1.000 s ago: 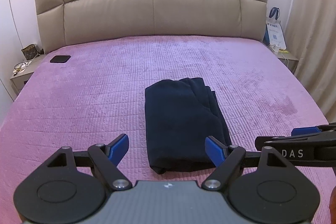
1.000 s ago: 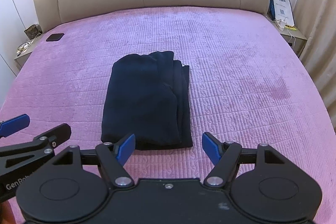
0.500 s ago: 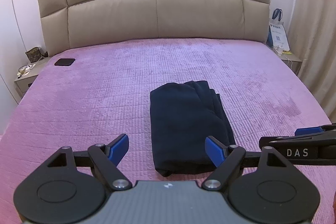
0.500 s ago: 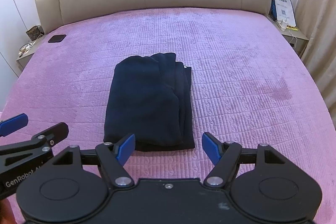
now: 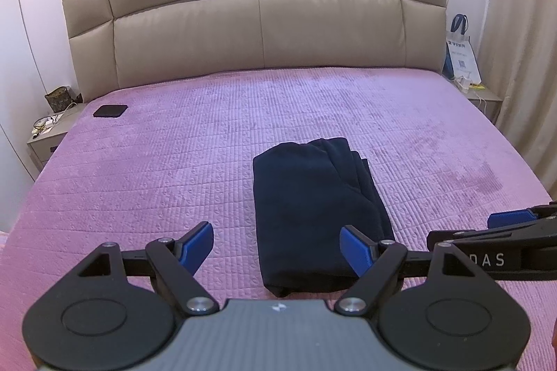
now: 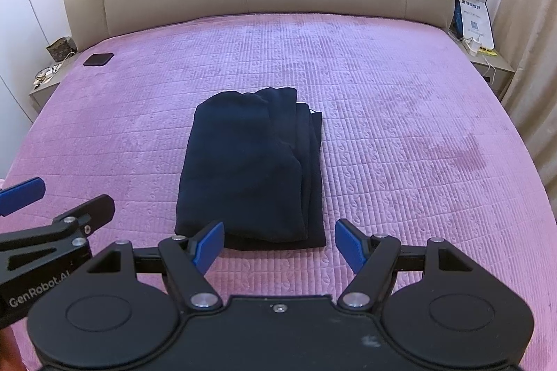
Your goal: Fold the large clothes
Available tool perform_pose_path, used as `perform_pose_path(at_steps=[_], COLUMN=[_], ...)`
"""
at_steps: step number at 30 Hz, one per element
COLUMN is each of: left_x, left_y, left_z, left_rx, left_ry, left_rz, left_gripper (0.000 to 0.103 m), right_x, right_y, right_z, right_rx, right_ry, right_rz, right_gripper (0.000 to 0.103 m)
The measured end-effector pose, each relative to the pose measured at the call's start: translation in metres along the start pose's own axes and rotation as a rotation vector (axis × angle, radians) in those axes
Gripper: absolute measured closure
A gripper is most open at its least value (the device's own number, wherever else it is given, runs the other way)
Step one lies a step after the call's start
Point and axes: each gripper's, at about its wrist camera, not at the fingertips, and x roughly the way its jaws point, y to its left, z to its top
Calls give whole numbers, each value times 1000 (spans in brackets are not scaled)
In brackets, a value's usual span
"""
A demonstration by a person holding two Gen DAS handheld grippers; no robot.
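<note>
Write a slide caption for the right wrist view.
Open right gripper poised before a folded navy garment on a purple bedspread, left gripper alongside.

Left gripper (image 5: pixel 276 247): black linkage arms, blue ribbed pads (image 5: pixel 355 249), silver pivot screws, grey textured housing. Right gripper (image 6: pixel 278 245): same black-and-blue build, black housing, white "GenRobot.AI" lettering on the other's side.

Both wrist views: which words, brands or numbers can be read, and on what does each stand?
"DAS": on the right gripper arm, in the left wrist view; the start is hidden.
"GenRobot.AI": on the left gripper arm, in the right wrist view; the last letter is partly cut.
White tote bag on the nightstand: blue print and a QR code, too small to read.
</note>
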Motion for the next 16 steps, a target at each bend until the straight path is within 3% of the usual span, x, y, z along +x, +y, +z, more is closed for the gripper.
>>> perform_pose_path(at_steps=[7, 16], left_x=[0, -3], left_y=[7, 6], left_z=[2, -1], left_rx=[-37, 8], left_ry=[0, -51], left_rz=[-28, -18], left_gripper=[21, 22], right_x=[2, 5], right_y=[3, 4], right_z=[-1, -3], right_rx=[-4, -7], right_ry=[8, 16], right_rz=[-1, 3], right_gripper=[20, 20])
